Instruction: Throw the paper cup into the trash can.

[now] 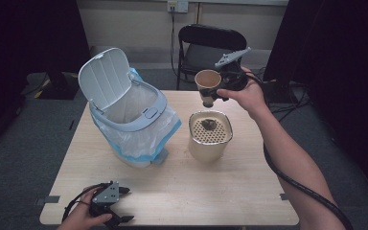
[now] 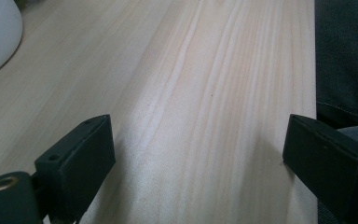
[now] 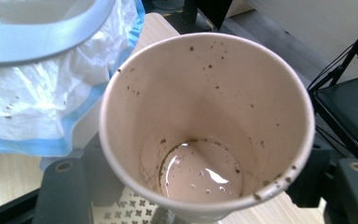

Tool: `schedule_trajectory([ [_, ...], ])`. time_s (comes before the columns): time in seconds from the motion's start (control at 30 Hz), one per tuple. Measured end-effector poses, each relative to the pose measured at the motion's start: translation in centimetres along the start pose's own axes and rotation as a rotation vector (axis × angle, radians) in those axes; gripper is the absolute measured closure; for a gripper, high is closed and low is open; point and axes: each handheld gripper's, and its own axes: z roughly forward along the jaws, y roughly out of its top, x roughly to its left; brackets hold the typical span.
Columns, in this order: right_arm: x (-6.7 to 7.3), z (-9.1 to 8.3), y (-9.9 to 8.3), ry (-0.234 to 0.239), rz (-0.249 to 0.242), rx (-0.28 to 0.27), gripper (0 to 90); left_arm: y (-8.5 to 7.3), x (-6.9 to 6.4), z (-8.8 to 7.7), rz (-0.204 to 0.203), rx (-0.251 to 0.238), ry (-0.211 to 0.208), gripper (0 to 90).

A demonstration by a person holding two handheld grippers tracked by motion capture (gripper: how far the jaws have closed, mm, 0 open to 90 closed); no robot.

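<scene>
While the left tool [image 1: 116, 213] is sitting wide apart on the tabletop [image 1: 211, 191], the right tool [image 1: 215, 94] is clamping the paper cup [image 1: 207, 80], which is sticking out at its 10 o'clock.

Overhead light, table [image 1: 182, 191] evenly lit, room edges dark. Soft shadows. Glint on liquid in cup [image 3: 205, 126]. Jaws slightly blurred close up.
</scene>
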Motion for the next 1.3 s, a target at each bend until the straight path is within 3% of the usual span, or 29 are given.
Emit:
schedule_trajectory([
  [1.3,3.5,1.7,6.3,0.095,-0.031,-0.046,29.0,0.0,0.0,0.0,-0.002,0.002,0.004,8.4],
])
